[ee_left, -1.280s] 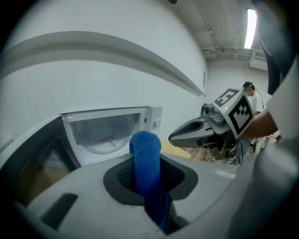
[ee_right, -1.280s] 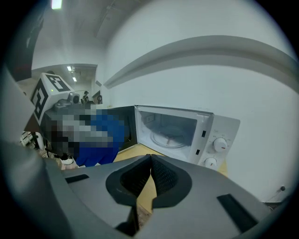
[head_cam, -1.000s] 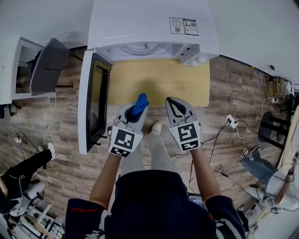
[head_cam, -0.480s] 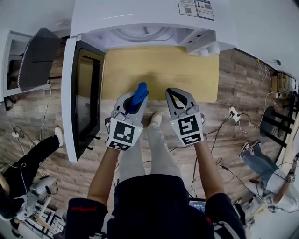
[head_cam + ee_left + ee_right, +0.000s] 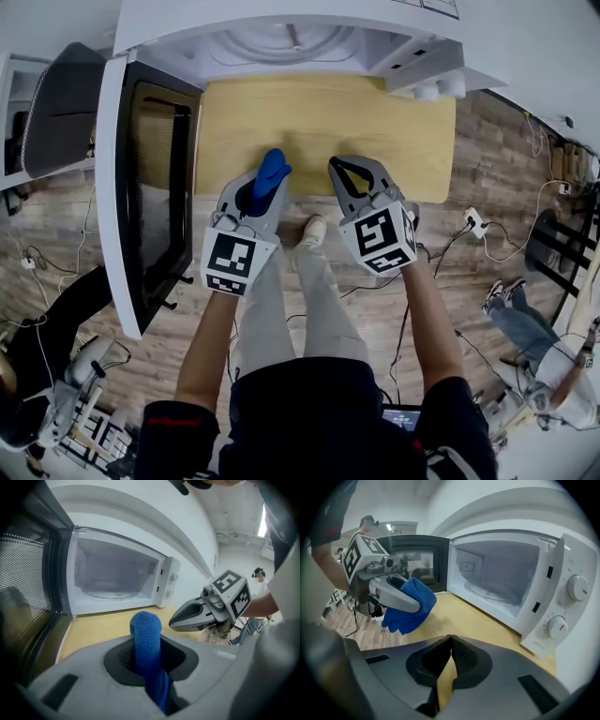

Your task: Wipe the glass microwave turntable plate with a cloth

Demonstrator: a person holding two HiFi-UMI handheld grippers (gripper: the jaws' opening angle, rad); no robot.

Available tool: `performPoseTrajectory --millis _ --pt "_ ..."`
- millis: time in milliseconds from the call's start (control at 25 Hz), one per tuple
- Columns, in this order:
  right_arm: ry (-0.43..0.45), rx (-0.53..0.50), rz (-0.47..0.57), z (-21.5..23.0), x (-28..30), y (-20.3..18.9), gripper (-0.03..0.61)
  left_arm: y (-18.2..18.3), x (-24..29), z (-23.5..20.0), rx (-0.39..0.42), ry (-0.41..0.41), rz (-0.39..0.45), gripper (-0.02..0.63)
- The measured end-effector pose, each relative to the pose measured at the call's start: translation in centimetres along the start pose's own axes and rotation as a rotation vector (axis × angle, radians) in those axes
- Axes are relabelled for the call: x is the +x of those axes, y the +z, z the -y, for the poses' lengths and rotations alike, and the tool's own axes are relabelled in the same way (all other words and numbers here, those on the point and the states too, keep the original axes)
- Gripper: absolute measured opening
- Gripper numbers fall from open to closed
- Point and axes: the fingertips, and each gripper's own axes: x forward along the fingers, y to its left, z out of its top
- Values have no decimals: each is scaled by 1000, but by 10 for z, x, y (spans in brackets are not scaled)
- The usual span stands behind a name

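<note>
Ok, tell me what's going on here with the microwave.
A person stands at a wooden table facing a microwave whose door hangs open. The left tongs are shut on a rolled blue cloth; the right tongs are shut with nothing between them. Both are held short of the oven, and the glass turntable plate sits inside, not yet touched.

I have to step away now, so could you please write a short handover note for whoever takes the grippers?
Left gripper: shut on the blue cloth.
Right gripper: shut, empty.
Both are in front of the microwave, whose door stands open. The glass turntable plate sits inside the cavity, with nothing touching it.
Done: cloth gripped, door open.
Left: reach the plate and wipe it with the cloth.
</note>
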Motion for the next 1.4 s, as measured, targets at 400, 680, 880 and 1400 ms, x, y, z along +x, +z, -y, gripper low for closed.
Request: performPoseTrajectory --millis 400,680,880,1400 --pt "32 -188 1 24 34 5 11 -17 7 -12 1 38 22 64" --pt "-50 -356 9 51 52 15 11 -21 11 -15 22 48 31 64" --pt "-88 -408 19 67 60 23 12 -22 11 -18 26 66 57 64" --pt "-148 -428 77 84 64 50 13 -23 10 -14 121 120 73 64"
